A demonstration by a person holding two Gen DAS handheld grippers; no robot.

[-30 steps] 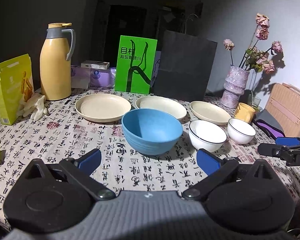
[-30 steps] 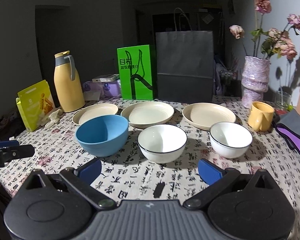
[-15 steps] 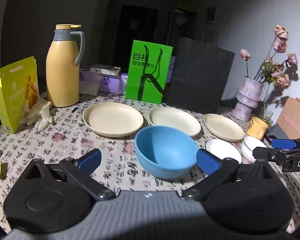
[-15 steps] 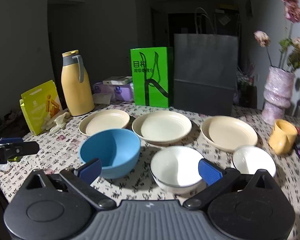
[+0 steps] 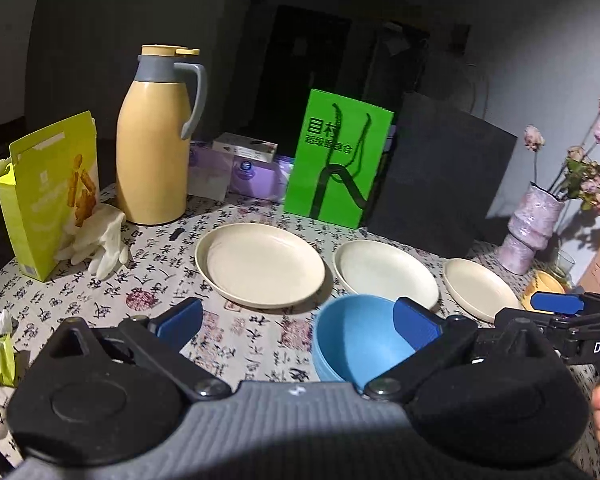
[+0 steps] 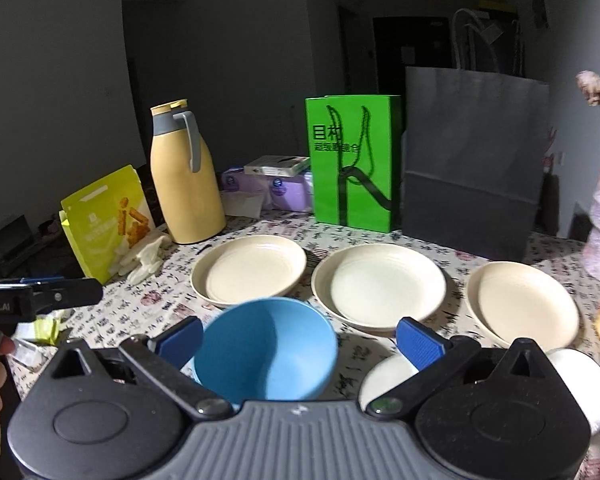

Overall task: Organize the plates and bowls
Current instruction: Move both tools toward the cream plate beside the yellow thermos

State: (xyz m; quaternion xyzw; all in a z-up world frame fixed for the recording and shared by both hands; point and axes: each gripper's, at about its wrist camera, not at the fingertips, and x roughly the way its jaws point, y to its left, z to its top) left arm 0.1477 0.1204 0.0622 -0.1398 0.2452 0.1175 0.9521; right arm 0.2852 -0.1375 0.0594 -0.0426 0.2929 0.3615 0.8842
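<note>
Three cream plates stand in a row on the patterned tablecloth: left (image 5: 262, 264), middle (image 5: 384, 272) and right (image 5: 480, 288); they also show in the right wrist view as left (image 6: 250, 268), middle (image 6: 380, 284) and right (image 6: 520, 300). A blue bowl (image 5: 356, 344) (image 6: 266, 348) sits in front of them. Two white bowls (image 6: 384, 376) (image 6: 584, 380) lie low at the right, partly hidden. My left gripper (image 5: 296, 322) is open and empty, above the table before the left plate. My right gripper (image 6: 298, 334) is open and empty over the blue bowl.
A yellow thermos (image 5: 154, 140), a yellow snack box (image 5: 46, 196) and a white glove (image 5: 100, 240) stand at the left. A green bag (image 5: 336, 160) and a black paper bag (image 5: 440, 176) stand behind the plates. A pink vase (image 5: 532, 228) and a yellow mug (image 5: 544, 288) are at the right.
Both grippers have risen and moved forward and left towards the plates. The blue bowl now lies under the right gripper's fingers. Both stay open; no dish has moved.
</note>
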